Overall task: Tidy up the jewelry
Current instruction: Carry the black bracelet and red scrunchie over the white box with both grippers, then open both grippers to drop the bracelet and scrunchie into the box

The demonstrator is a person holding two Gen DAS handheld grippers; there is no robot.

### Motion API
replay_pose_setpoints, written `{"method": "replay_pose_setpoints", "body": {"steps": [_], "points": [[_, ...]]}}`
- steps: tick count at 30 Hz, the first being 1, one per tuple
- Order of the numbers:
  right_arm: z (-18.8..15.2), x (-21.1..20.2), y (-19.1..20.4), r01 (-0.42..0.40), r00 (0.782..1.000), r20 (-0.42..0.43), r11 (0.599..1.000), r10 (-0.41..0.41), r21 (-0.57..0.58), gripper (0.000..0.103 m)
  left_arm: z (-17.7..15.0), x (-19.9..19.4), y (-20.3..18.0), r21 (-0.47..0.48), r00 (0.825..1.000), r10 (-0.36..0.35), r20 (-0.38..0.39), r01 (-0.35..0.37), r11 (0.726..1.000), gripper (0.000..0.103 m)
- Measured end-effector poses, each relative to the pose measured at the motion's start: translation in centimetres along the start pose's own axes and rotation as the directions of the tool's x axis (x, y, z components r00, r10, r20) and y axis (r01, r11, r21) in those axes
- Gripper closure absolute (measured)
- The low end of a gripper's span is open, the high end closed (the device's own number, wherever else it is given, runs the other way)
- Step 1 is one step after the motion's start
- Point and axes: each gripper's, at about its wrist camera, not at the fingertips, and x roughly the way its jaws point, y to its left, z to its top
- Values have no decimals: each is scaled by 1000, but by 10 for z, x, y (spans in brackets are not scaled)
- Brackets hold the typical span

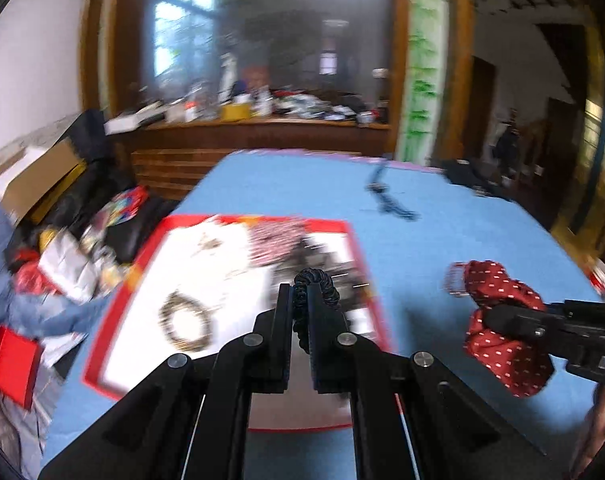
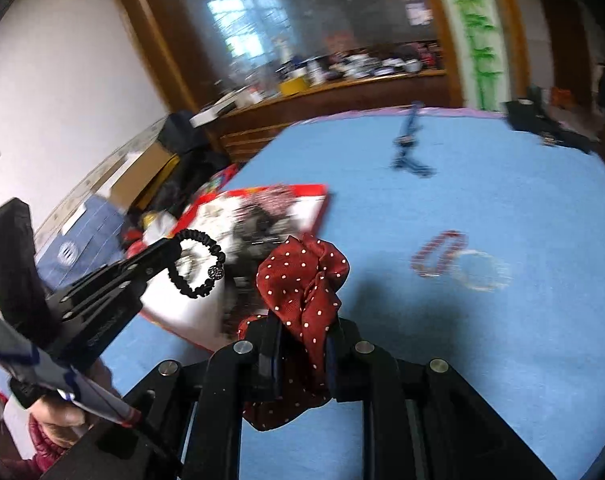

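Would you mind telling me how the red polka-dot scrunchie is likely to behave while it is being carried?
The red polka-dot scrunchie looks floppy: its fabric bunches and droops around the right tool. It seems light, sagging only slightly. Being soft cloth, it probably won't roll or break if dropped.

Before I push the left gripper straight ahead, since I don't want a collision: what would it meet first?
Probably the red-edged tray, at its cluttered far part just beyond the black hair tie that the left gripper holds; blur leaves depth uncertain.
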Motion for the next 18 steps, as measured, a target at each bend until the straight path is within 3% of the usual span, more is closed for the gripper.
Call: {"method": "replay_pose_setpoints", "body": {"steps": [5, 11, 18], "points": [[7, 41, 46, -50, 997, -61, 996, 45, -76, 83, -11, 11, 45, -51, 997, 58, -42, -60, 997, 97], [5, 85, 83, -79, 990, -129, 987, 61, -141, 83, -23, 27, 73, -104, 994, 61, -94, -71, 992, 96], [-2, 116, 91, -30, 984, -180, 982, -4, -187, 82, -33, 41, 80, -139, 988, 41, -148, -62, 988, 96]]}}
